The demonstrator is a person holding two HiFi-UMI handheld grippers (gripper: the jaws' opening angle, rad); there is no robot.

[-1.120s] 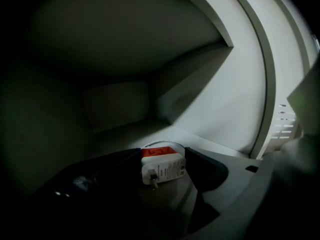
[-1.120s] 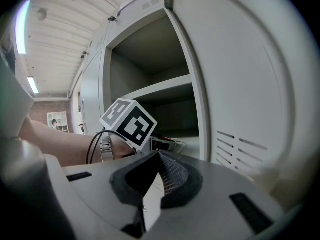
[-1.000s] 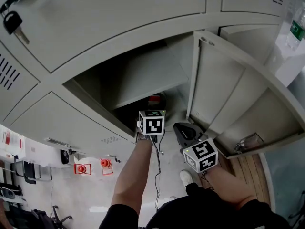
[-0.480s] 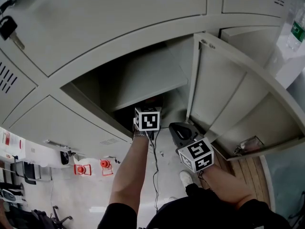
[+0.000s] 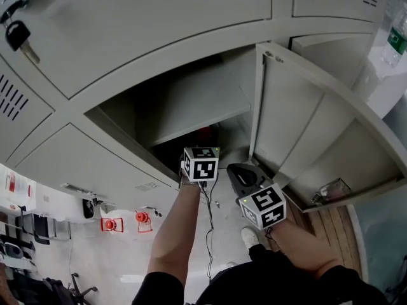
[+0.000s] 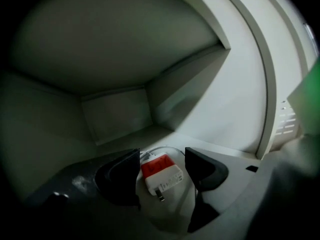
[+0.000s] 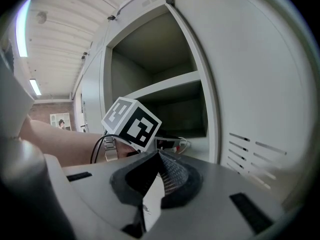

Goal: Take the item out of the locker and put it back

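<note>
Head view: the grey locker (image 5: 191, 49) stands with its door (image 5: 299, 126) swung out to the right. The left gripper (image 5: 202, 162) reaches into the compartment below the shelf (image 5: 197, 110), where a red shape shows just beyond its marker cube. The right gripper (image 5: 245, 175) hangs outside, low beside the door's edge. A key (image 5: 16, 30) hangs in a closed door at upper left.

Left gripper view: the jaws stand apart, released, and a red and white charger (image 6: 161, 173) lies on the locker floor between them, prongs toward the camera, a white cable (image 6: 150, 154) coiled behind it.

Right gripper view: the jaws are clenched tip to tip on nothing, aimed at the open compartment; the charger sits on its floor past the other gripper's cube and a wristwatch (image 7: 111, 148)
</note>
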